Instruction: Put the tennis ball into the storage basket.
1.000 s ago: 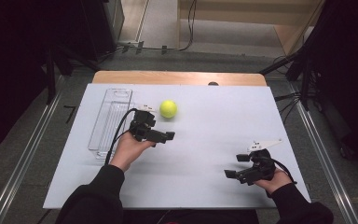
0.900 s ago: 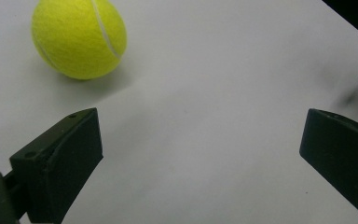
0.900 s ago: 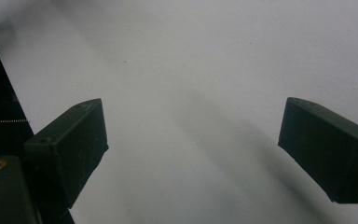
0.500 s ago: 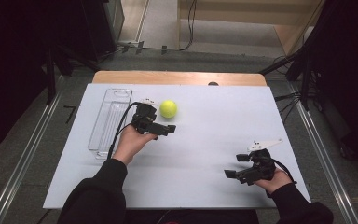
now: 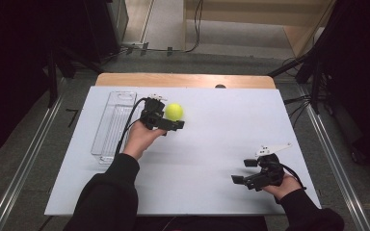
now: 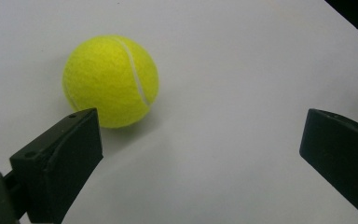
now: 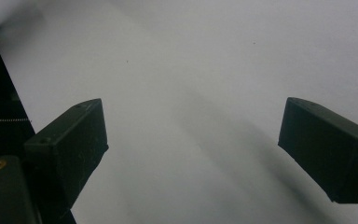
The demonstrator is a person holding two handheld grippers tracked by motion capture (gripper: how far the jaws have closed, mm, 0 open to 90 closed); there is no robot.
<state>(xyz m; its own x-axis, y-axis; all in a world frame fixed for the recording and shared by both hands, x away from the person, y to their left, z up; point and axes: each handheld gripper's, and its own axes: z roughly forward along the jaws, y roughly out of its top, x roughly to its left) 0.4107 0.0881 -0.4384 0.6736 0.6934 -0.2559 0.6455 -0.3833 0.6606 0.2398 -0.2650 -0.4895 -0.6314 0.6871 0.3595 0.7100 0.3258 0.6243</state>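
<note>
Grippers at work on a white table [image 5: 212, 192]: nearest the person, the right gripper [image 5: 251, 172] rests low at the near right edge, jaws spread wide over bare surface, apparently parked out of the way. Farther off, the left gripper [image 5: 176, 120] reaches toward a yellow tennis ball [image 5: 174, 111], jaws also wide apart, the ball just off one jaw and not yet between them, seemingly lining up a grasp. Beyond the left hand lies a clear plastic tray [image 5: 107, 126].
</note>
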